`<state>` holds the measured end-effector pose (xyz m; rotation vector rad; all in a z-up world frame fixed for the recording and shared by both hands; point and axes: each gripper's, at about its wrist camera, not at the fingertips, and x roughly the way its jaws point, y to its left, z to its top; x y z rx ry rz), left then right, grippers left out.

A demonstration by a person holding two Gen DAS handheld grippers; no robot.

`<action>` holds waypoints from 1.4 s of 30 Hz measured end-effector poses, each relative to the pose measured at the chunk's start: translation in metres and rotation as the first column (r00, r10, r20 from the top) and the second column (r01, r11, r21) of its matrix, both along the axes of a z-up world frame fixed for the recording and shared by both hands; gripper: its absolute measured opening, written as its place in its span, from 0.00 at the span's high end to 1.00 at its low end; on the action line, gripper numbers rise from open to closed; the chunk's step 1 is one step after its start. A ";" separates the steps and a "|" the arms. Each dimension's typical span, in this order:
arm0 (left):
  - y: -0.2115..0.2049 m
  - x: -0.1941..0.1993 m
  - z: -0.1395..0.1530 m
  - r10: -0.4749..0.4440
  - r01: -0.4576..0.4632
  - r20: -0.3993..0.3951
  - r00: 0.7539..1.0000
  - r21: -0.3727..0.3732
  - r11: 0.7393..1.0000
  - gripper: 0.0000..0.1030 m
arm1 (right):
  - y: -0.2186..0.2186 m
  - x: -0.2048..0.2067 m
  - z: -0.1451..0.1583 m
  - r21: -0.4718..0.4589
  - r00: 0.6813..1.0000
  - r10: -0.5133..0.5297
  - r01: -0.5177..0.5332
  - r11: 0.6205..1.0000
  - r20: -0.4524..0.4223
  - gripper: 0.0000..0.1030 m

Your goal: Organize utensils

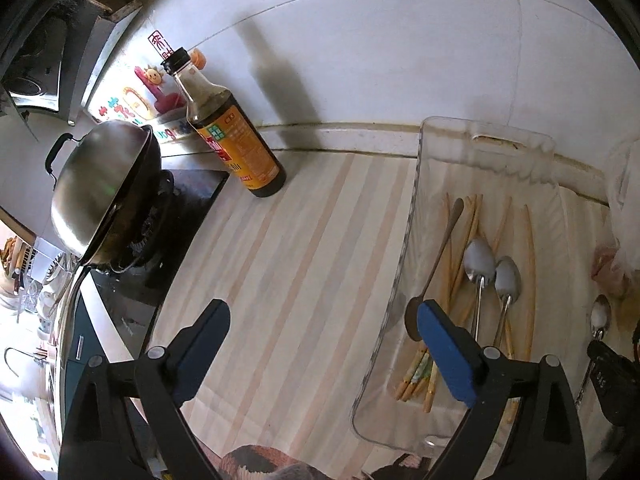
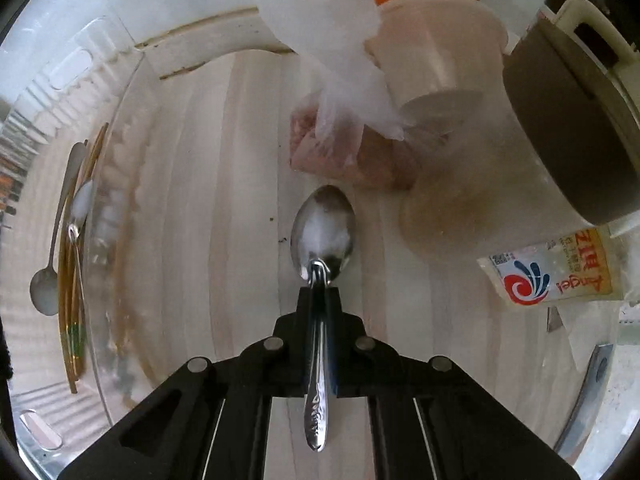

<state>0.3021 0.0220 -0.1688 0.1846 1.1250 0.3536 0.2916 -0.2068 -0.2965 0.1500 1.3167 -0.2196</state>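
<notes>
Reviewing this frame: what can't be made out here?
- Left wrist view: lower ends of the chopsticks in the clear plastic tray, behind the blue gripper finger.
- Right wrist view: whether the steel spoon touches the striped counter.
- Same view: contents of the bag, blurred.

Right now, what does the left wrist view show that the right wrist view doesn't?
Left wrist only: the sauce bottle, the lidded wok on the stove, and the open left hand-held gripper.
Right wrist only: a white tub, a plastic bag, a yeast packet.
Both: the clear tray of chopsticks and spoons, and the spoon clamped in the right hand-held gripper.
</notes>
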 end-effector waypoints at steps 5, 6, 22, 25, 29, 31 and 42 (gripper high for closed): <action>0.004 -0.004 0.004 -0.010 0.010 -0.005 1.000 -0.044 0.999 0.00 | 0.001 -0.021 0.030 0.075 0.997 0.014 -0.019 0.997 0.074 0.98; 0.005 -0.004 0.005 -0.013 0.013 -0.002 1.000 -0.049 0.999 0.00 | 0.002 -0.025 0.042 0.091 0.995 0.019 -0.028 0.995 0.099 0.98; 0.018 0.003 0.021 -0.024 0.027 0.021 0.999 -0.140 0.990 0.00 | 0.082 0.035 0.095 0.303 0.967 0.214 -0.247 0.920 0.139 0.56; 0.019 -0.005 0.026 -0.047 0.050 0.023 0.999 -0.157 0.986 0.00 | 0.086 0.019 0.106 0.208 0.964 0.222 -0.249 0.946 0.144 0.47; 0.019 -0.020 0.034 -0.100 0.104 0.032 0.994 -0.159 0.982 0.00 | 0.093 -0.009 0.105 0.036 0.966 0.215 -0.222 0.974 0.142 0.20; 0.020 -0.031 0.040 -0.129 0.134 0.040 0.991 -0.160 0.978 0.00 | 0.093 -0.020 0.108 -0.007 0.968 0.199 -0.200 0.980 0.151 0.13; 0.048 -0.115 0.097 -0.218 0.247 0.154 0.964 -0.205 0.947 0.00 | 0.096 -0.128 0.190 -0.137 0.942 0.100 -0.058 0.989 0.321 0.00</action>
